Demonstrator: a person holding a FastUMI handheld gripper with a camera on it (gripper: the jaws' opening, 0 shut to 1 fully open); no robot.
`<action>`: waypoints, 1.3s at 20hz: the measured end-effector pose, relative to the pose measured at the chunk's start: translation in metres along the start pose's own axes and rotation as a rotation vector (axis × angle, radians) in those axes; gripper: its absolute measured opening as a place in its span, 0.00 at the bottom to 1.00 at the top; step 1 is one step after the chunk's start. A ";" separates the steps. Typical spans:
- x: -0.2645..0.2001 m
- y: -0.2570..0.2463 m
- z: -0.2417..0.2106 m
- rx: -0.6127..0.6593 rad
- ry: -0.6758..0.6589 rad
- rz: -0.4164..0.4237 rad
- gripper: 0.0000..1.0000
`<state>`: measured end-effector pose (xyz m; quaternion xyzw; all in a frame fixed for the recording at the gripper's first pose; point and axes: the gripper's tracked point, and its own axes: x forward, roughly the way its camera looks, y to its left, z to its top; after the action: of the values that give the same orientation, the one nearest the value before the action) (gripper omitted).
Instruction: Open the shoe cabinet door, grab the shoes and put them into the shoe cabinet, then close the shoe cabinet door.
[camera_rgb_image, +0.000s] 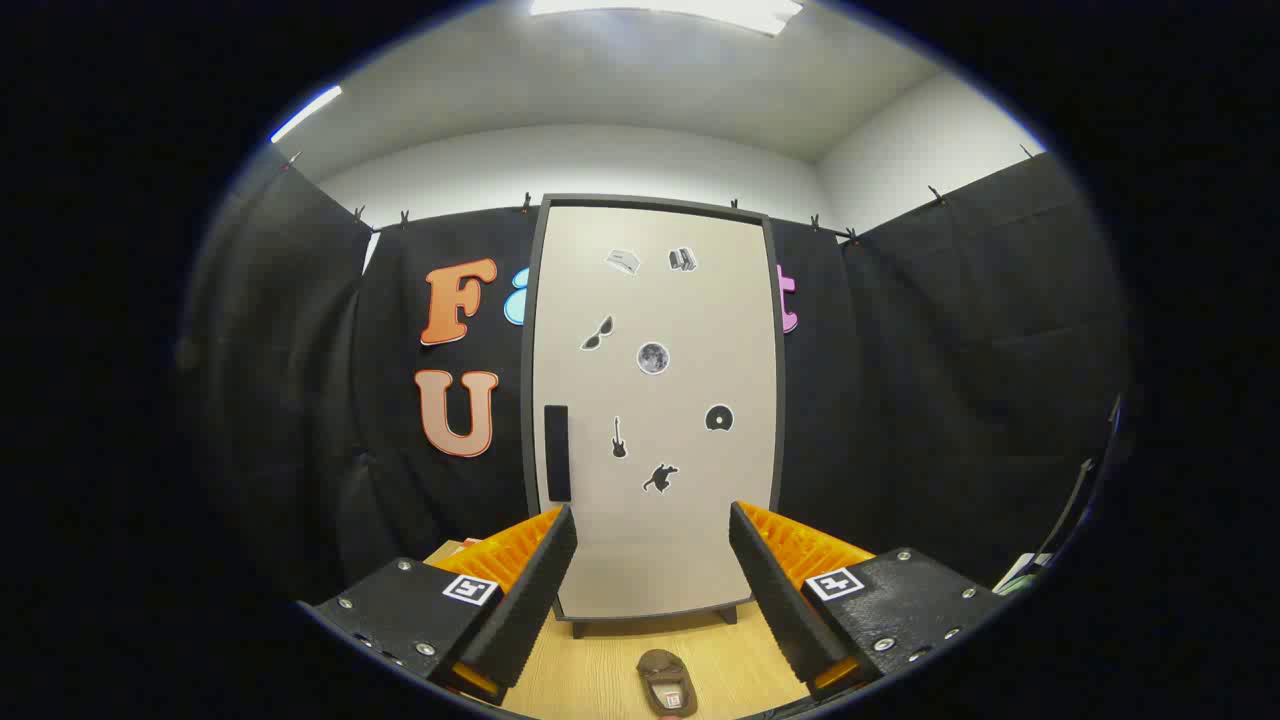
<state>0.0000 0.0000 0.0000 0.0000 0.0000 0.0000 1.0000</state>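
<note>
I am holding the claw (652, 580) with its two fingers spread wide apart, gripping nothing. Between the fingers and close under them, one brown shoe (667, 682) is lying on the wooden desk (600, 670); I can count only one shoe. Beyond the fingers, the shoe cabinet (655, 400) is standing upright on short feet at the back of the desk, and its single door (690, 540) is sitting flush in the dark frame, so I am judging it closed. One dark vertical handle (557, 452) is running along the door's left side, just above the left finger's tip. Seven small stickers (652, 357) are dotting the door panel.

I am judging that the first step, opening the door, is not yet done. The next move is calling for me to advance the claw to the handle, line the open fingers up on either side of it, close them on it, and pull the door toward me in an arc. The shoe is waiting until then.
</note>
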 end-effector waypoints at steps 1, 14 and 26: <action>0.000 0.001 0.000 -0.001 0.000 0.001 0.96; 0.002 -0.001 -0.002 -0.004 0.007 -0.004 0.96; 0.042 0.036 -0.013 0.004 0.034 0.071 0.96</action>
<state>0.0417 0.0355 -0.0128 0.0020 0.0172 0.0354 0.9992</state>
